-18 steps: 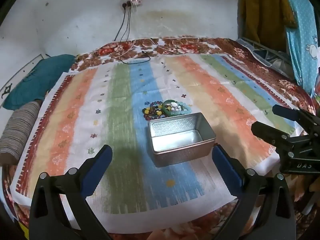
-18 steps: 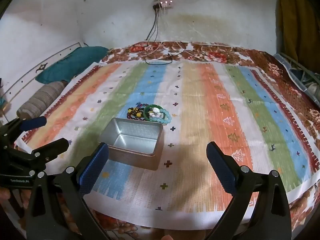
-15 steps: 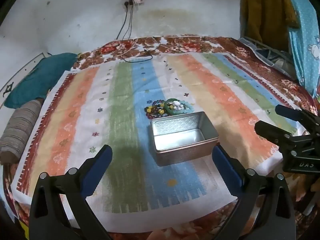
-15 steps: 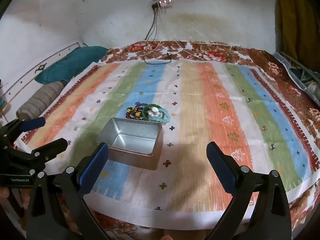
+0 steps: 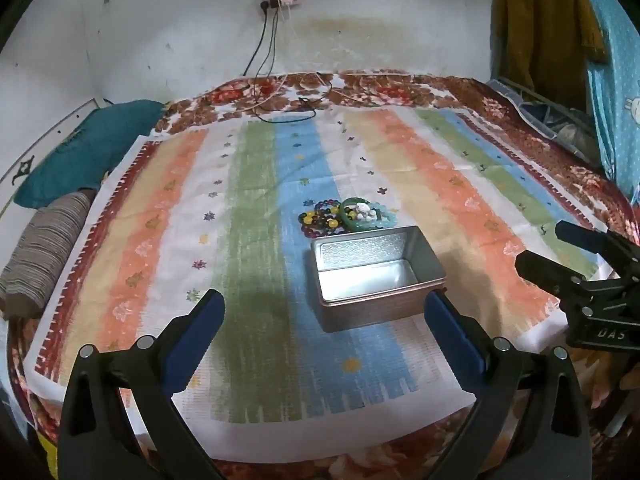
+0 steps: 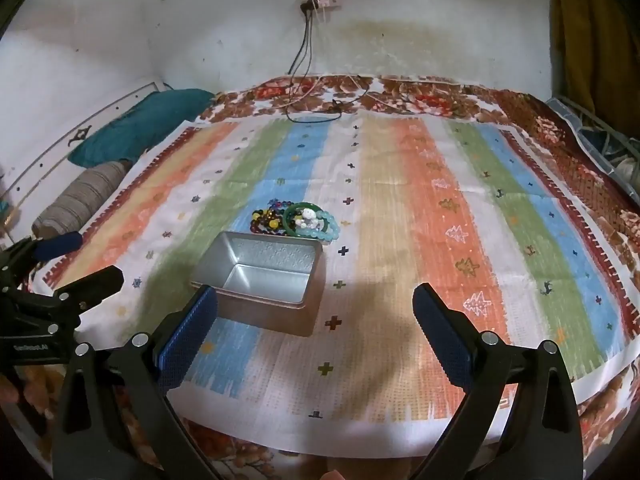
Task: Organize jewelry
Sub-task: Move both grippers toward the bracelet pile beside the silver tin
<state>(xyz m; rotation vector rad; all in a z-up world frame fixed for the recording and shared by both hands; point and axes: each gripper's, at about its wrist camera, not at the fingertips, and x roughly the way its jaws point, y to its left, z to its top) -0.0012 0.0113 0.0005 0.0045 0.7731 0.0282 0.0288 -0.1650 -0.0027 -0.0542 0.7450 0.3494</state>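
An open, empty metal tin (image 5: pixel 376 276) (image 6: pixel 264 276) sits on the striped cloth. Just behind it lies a small heap of jewelry: a dark multicolour bead bracelet (image 5: pixel 318 218) (image 6: pixel 266 218), a green bangle (image 5: pixel 348 212) (image 6: pixel 294 220), a white charm piece (image 5: pixel 362 210) (image 6: pixel 309 216) and a pale blue bead bracelet (image 5: pixel 380 218) (image 6: pixel 326 230). My left gripper (image 5: pixel 324 312) is open and empty, low in front of the tin. My right gripper (image 6: pixel 314 304) is open and empty, in front of the tin and to its right; it also shows at the right edge of the left wrist view (image 5: pixel 560 248).
The striped cloth (image 5: pixel 248 208) covers a floral bedspread (image 5: pixel 400 88). A teal pillow (image 5: pixel 80 148) and a striped bolster (image 5: pixel 40 248) lie at the left. Cables (image 5: pixel 288 112) run down from a wall socket onto the bed. Clothes (image 5: pixel 540 20) hang at the right.
Both grippers have shifted a little; the tin and jewelry sit slightly lower and more to the right in the left view. Nothing was taken hold of.
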